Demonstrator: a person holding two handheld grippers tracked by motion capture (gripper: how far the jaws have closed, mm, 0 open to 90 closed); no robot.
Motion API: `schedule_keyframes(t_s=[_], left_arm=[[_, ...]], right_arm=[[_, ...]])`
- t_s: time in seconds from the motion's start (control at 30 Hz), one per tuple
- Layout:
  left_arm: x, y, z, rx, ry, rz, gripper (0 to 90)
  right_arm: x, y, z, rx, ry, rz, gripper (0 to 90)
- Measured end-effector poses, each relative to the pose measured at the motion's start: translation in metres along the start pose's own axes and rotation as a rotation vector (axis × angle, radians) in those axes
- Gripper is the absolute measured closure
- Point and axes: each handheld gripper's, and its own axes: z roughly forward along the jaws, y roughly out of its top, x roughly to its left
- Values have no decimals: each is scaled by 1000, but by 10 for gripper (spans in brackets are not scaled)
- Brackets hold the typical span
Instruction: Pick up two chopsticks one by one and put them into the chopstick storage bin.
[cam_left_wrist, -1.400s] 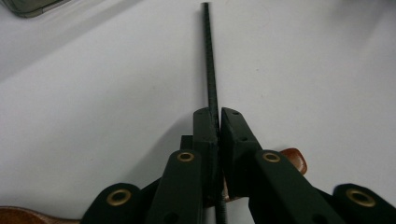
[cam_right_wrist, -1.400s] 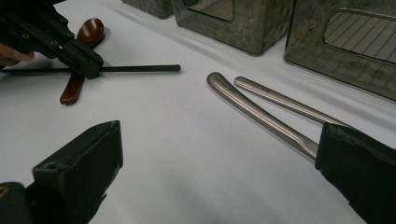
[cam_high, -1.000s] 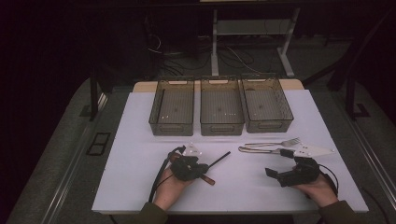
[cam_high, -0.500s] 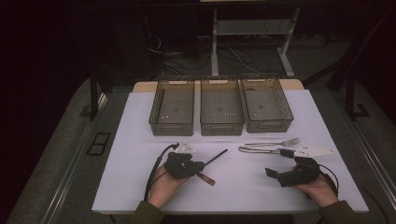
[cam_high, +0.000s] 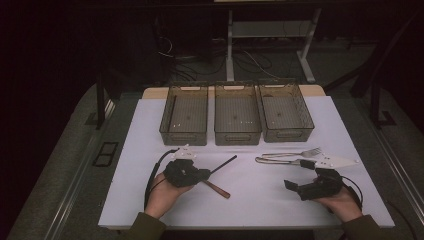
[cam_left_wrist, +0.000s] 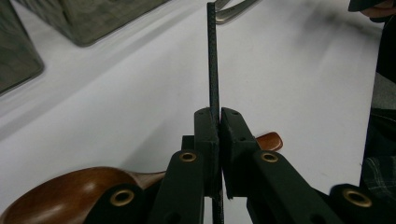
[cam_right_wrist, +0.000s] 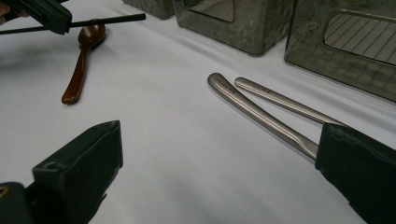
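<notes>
Plainly, grips a black stick (cam_left_wrist: 212, 56) in the left gripper (cam_left_wrist: 215, 116), pads pressed together on it, pinching well down its length. Holds it at 6 to 7 o'clock of the table, in front of the left tray (cam_high: 182, 136), free end aimed toward 2 o'clock in the high view. Runs the long axis straight out along the gripper's own line, seemingly clear of the sheet.

Leaves a wooden spoon (cam_high: 217, 189) flat on the table just under the jaws, trailing off toward 4 o'clock, apart from the stick.

Rests the right gripper (cam_high: 292, 186) low at 4 to 5 o'clock of the table, jaws wide apart, on nothing. Faces a fork (cam_high: 300, 152) and a second steel piece (cam_high: 275, 161) just beyond, at about 12 o'clock from it, handles toward 9.

Hinges, by the look of it, on axis against axis: stick slanted to 2 o'clock, trays long from 6 to 12. Calls for a lift and an anticlockwise turn of the left hand before any drop, so as to lay the stick lengthwise and not across a rim. Favours the left hand anyway, already holding, and nearer the left tray and the middle tray (cam_high: 237, 136) than the right tray (cam_high: 290, 134). Shows a dark line along the left tray's left wall, perhaps a matching stick, too faint to be sure.
</notes>
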Motion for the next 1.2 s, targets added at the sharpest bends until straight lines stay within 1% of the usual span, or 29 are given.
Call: schedule_keyframes(t_s=[0.03, 0.1, 0.23, 0.33, 0.47, 0.57, 0.63, 0.73, 0.87, 0.93, 0.97, 1.03, 1.07, 1.2], left_arm=[[2, 0, -3, 4, 2, 1, 851], [5, 1, -7, -9, -7, -8, 851], [14, 2, -18, -31, -7, -20, 851], [21, 6, -27, -46, -1, -19, 851], [30, 15, -39, -68, 3, -26, 851], [38, 23, -45, -74, -7, -27, 852], [44, 29, -49, -78, -22, -36, 852], [52, 40, -54, -76, -32, -32, 852], [61, 55, -61, -79, -20, -18, 852], [65, 62, -64, -73, -3, -11, 852], [67, 65, -65, -64, 7, -6, 852], [70, 71, -66, -60, 27, -4, 853], [72, 74, -66, -64, 32, -6, 852], [82, 86, -69, -58, 56, -5, 853]], right_arm=[[0, 0, 0, 0, 0, 0, 4], [0, 0, 0, 0, 0, 0, 4], [0, 0, 0, 2, 1, -2, 4], [0, 0, 1, 4, 2, -2, 4], [-1, 0, 0, 2, -3, 5, 4], [0, 0, 1, 4, -5, 2, 4], [0, 0, 0, 2, -4, 3, 4], [0, 0, 0, 2, -3, 6, 4], [-1, 0, 0, 2, -3, 5, 4], [-1, 0, 0, 4, -1, 8, 4], [-1, 0, 0, 0, -3, 2, 4], [0, 0, 0, 8, -1, 18, 4], [-1, 0, 0, 1, -4, 9, 4], [-1, 0, 0, 1, -5, 9, 4]])
